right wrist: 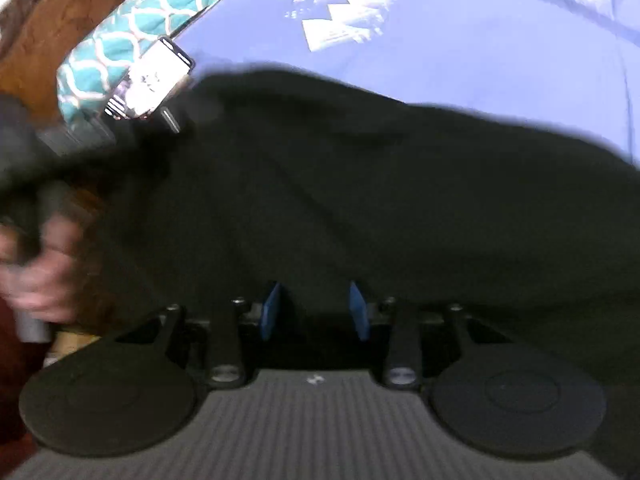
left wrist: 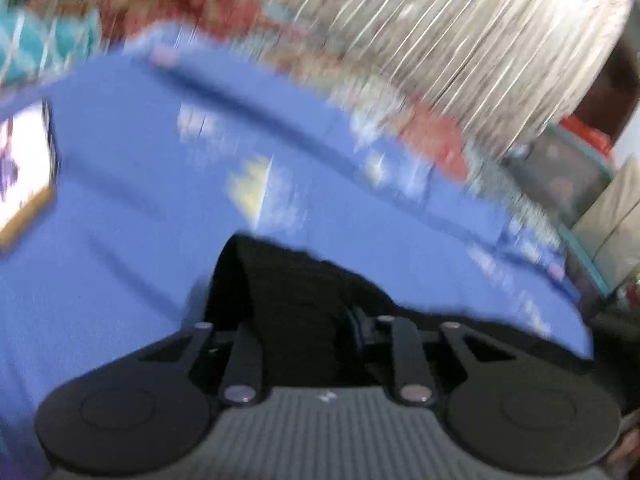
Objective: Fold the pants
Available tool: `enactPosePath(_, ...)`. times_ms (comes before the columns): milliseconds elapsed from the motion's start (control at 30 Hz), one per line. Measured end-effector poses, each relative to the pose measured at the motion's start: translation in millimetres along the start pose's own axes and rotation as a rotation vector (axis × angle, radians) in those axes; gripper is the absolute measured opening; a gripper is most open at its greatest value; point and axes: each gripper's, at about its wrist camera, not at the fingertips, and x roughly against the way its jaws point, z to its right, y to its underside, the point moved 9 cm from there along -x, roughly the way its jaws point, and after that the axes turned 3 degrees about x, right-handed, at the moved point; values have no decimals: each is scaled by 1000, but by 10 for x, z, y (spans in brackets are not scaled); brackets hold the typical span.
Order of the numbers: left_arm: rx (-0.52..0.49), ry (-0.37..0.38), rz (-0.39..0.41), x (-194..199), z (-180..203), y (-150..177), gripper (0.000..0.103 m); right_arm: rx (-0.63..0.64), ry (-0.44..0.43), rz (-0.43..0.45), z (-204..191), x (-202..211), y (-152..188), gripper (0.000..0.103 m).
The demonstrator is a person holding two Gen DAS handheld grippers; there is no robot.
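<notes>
Here black pants (right wrist: 360,184) spread crosswise before right claw (right wrist: 314,312), bunched; orientation unclear.

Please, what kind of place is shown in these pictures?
Probably a bedroom at home: black pants lie on a blue bedsheet, with a teal patterned pillow beside it and a pale curtain behind.

Black pants (right wrist: 360,184) on blue sheet (right wrist: 480,52); right hand-held gripper (right wrist: 314,312) blue pads (right wrist: 271,312) parted; phone (right wrist: 154,80) upper left.
</notes>
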Motion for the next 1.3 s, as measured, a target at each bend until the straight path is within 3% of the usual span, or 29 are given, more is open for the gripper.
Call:
enactPosePath(133, -93, 1, 159, 336, 265, -295, 19, -45, 4, 207, -183, 79, -590, 39)
enactPosePath(200, -80, -37, 177, 297, 202, -360, 18, -90, -30, 256, -203, 78, -816, 39)
enactPosePath(233, -56, -62, 146, 198, 113, -351, 21, -108, -53, 250, -211, -3, -890, 39)
enactPosePath(300, 15, -141, 58, -112, -211, -259, 33, -134, -59, 156, -218, -351, -938, 39)
enactPosePath(367, 99, -207, -44, -331, -527, -82, 43, -114, -15, 74, -139, -601, -890, 38)
enactPosePath(400, 155, -206, -73, -347, -644, -7, 45, -93, 5, 72, -161, -662, -854, 38)
enactPosePath(467, 222, -164, -26, -189, -740, 21, 71, -67, -3, 110, -244, -596, -826, 40)
enactPosePath(533, 227, -198, 61, 68, -849, -5, 85, -32, -24, 126, -289, -480, -784, 40)
enactPosePath(600, 267, -202, 126, 296, -984, -28, 88, 10, -24, 154, -193, -166, -656, 41)
enactPosePath(700, 331, -178, 136, 474, -1132, 0, 88, 46, -71, 166, -197, -100, -613, 42)
enactPosePath(800, 311, -147, 94, 399, -1038, 62, 93, 68, -126, 146, -253, -58, -509, 42)
enactPosePath(867, 294, -125, 35, 238, -939, 144, 101, 79, -118, 119, -335, -170, -473, 43)
enactPosePath(967, 240, -125, -41, -92, -758, 244, 95, 86, -121, 109, -376, -243, -438, 44)
enactPosePath(1000, 202, -148, -56, -177, -713, 256, 87, 71, -132, 114, -361, -207, -448, 44)
enactPosePath(1033, 168, -179, -80, -260, -676, 268, 64, 50, -149, 124, -330, -149, -464, 43)
enactPosePath(1067, 136, -222, -91, -333, -661, 246, 50, 32, -158, 137, -279, -75, -474, 43)
enactPosePath(1167, 68, -283, -72, -379, -606, 132, 32, 0, -107, 198, -42, 206, -446, 43)
enactPosePath(1300, 17, -331, -29, -249, -501, 53, 28, -97, -18, 278, 440, 590, -231, 43)
